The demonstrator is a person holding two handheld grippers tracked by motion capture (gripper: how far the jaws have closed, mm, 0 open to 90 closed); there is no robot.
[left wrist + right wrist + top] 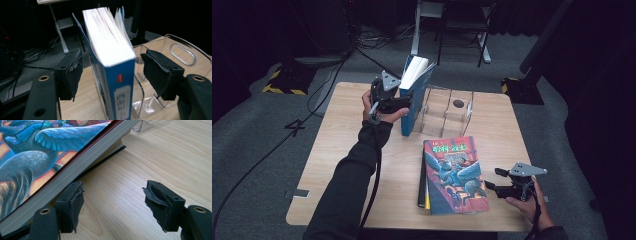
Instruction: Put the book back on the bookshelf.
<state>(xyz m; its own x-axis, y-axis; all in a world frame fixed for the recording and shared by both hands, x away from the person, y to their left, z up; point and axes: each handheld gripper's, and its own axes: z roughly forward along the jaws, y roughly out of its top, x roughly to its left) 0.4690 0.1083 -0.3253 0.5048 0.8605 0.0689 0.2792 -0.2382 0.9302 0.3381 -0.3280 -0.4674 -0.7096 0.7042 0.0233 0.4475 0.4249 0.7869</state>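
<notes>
A thick blue book (414, 95) stands upright on the wooden table (337, 165), leaning against the left end of a clear plastic rack (452, 112). My left gripper (406, 103) is level with the book from the left. In the left gripper view the blue book (122, 95) stands between the black pads (72, 75), with a gap on each side, so the jaws are open. A colourful illustrated book (454, 172) lies on a small stack near the front edge. My right gripper (491, 178) sits open just to its right, and that book (50, 152) lies beside its left jaw.
The clear rack (180, 50) has several empty slots, with a small dark disc (458, 103) on the table behind it. A black book (105, 157) lies under the colourful one. Cables and metal stand legs (417, 35) lie on the floor beyond the table.
</notes>
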